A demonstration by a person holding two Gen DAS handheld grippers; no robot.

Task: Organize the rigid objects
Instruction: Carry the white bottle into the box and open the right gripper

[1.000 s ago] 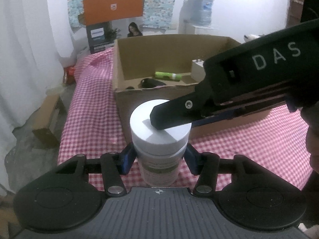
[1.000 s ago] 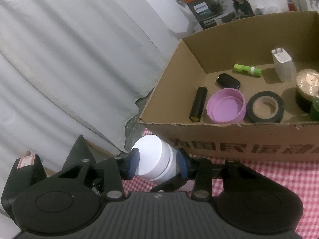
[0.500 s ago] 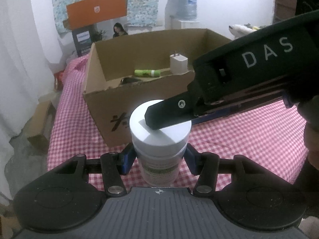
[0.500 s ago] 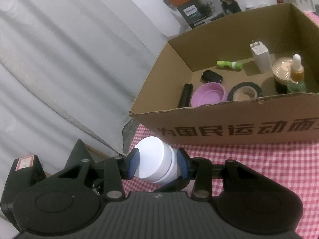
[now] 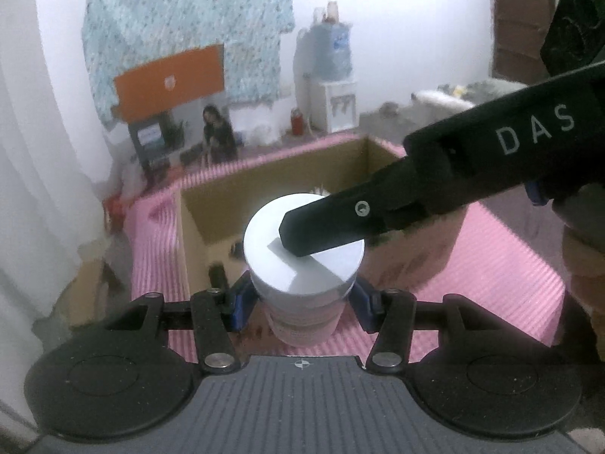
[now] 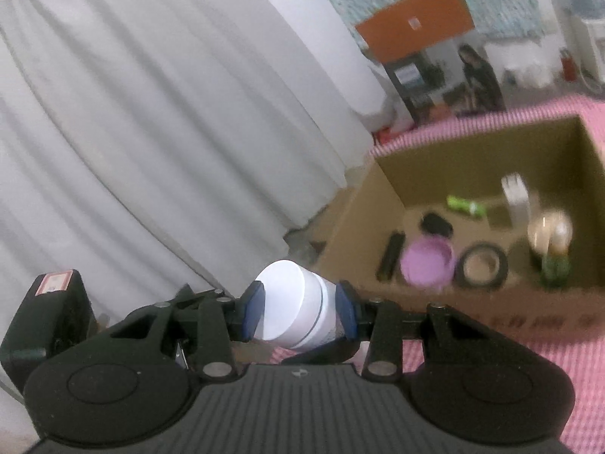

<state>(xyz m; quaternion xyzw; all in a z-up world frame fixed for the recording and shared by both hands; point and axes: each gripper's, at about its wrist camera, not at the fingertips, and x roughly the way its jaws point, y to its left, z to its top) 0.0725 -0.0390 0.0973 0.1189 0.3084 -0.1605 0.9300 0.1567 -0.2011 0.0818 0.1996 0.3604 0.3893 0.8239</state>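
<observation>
Grips the white jar (image 5: 302, 261) twice over: clamps the body below the lid with the left tool (image 5: 302, 299), and pinches the lid from its sides with the right tool (image 6: 300, 312), reaching into the left view from 2 o'clock. Carries the jar higher than a second ago, with both grips unchanged and no sign of slip at the pads. Looks down now over the rim of the cardboard box (image 6: 378, 204), at 2 o'clock from the jar in the right view, instead of facing its printed front wall. Shows the floor inside, blurred: purple lid (image 6: 427, 261), tape roll (image 6: 482, 265), green stick (image 6: 463, 204), white charger (image 6: 516, 196). Leaves the pink checked bench (image 5: 491, 265) below the jar's base. Reads as the lift nearly done and the carry over the near wall next; calls for height enough to clear that rim, then a bare patch of box floor before letting go.
</observation>
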